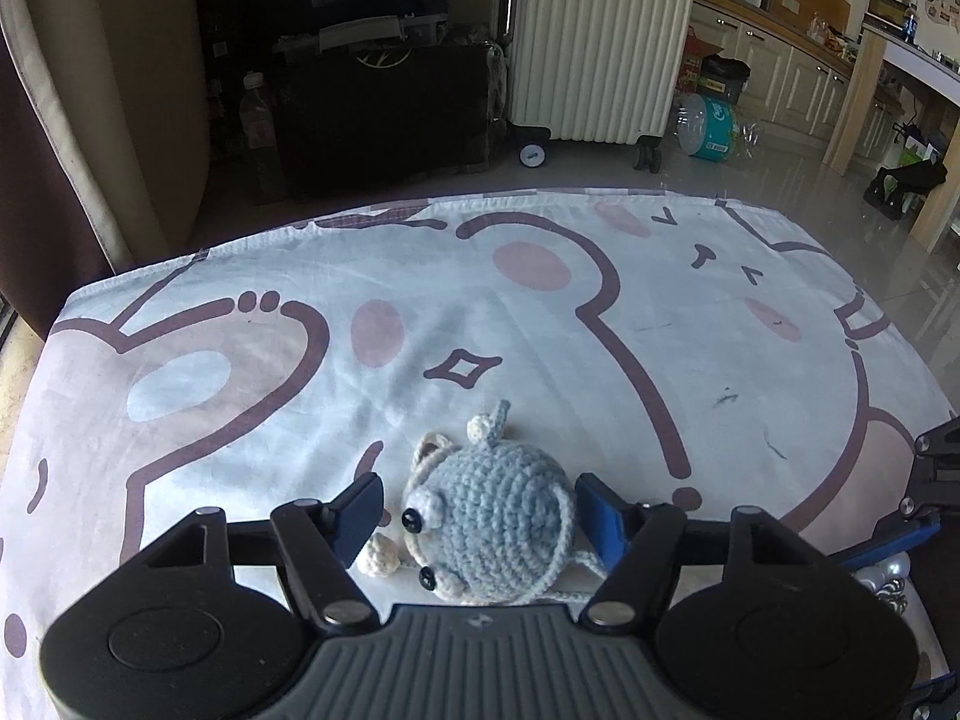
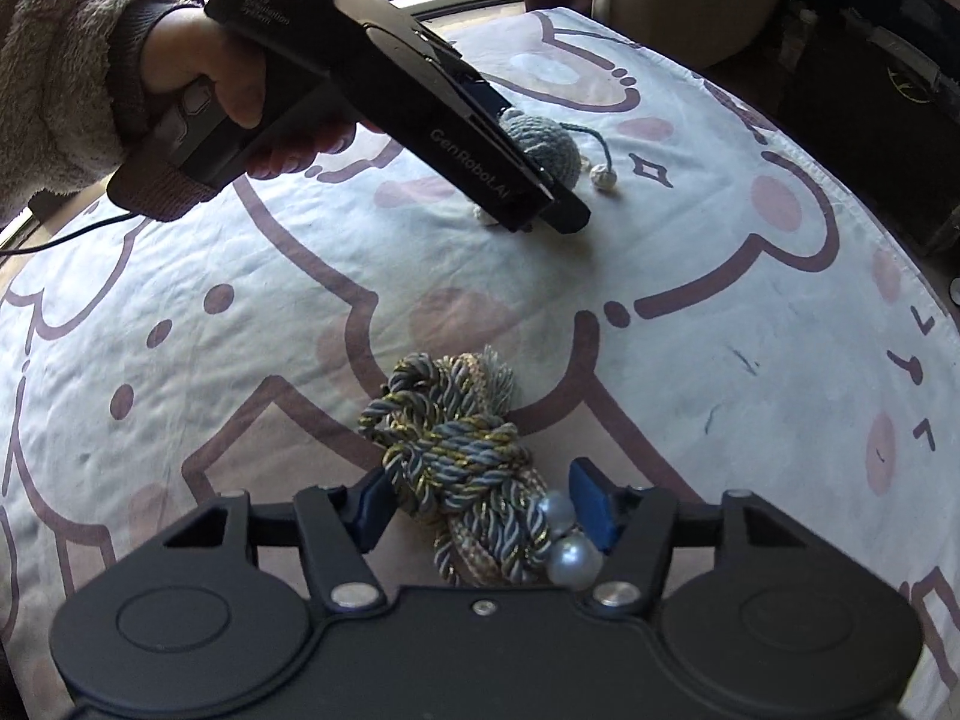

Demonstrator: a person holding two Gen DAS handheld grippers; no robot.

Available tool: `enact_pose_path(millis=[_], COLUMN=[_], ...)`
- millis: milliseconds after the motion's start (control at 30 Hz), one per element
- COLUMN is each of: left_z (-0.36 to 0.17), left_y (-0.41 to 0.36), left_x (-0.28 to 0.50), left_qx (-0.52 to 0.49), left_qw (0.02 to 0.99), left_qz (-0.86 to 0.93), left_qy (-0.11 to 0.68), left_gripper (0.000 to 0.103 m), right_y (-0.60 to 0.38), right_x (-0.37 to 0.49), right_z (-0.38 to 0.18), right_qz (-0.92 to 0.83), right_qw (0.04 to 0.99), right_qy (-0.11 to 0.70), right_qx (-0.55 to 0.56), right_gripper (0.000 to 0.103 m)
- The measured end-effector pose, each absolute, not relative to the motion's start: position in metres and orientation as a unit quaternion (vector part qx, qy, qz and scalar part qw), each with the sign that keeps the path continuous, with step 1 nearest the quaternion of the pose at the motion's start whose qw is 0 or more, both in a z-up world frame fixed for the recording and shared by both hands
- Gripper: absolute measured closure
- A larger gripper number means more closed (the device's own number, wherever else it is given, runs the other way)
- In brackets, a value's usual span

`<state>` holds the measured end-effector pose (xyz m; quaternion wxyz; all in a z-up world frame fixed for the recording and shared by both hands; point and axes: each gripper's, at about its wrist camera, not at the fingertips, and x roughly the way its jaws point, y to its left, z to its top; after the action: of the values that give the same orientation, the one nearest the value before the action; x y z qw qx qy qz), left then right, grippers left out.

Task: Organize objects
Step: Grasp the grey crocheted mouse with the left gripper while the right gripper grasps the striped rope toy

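White cloth with cartoon bears spread over the table, ribbed suitcase on the floor at the upper middle of the left wrist view. Blue crochet toy animal lying low in the middle of that view, right between the pads of the left gripper. Jaws half wide, with a small gap showing on the left side, so not squeezing yet. Tilted down to scoop the soft toy up.

Low in the right wrist view, knotted twisted cord with two pearls sitting inside the right gripper. Pads right up against it; cannot tell if pressing. Probably both to be picked up together and put away.
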<state>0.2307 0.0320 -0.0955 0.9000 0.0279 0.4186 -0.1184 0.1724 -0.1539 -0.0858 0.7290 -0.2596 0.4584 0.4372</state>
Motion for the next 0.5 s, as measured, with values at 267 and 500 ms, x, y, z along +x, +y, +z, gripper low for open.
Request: enact_pose_path(millis=[267, 500], left_z=[-0.096, -0.086], left_y=[0.033, 0.038], left_x=[0.229, 0.215], left_qx=[0.036, 0.019], left_qw=[0.892, 0.892], left_qz=[-0.119, -0.104], left_qy=[0.434, 0.441], left_gripper=[0.049, 0.05], right_y=[-0.155, -0.156], right_x=[0.167, 0.157], right_z=[-0.084, -0.074], right_qz=[0.42, 0.389], right_qw=[0.744, 0.768], right_qy=[0.461, 0.462], right_qx=[-0.241, -0.213], right_gripper=[0.042, 0.043])
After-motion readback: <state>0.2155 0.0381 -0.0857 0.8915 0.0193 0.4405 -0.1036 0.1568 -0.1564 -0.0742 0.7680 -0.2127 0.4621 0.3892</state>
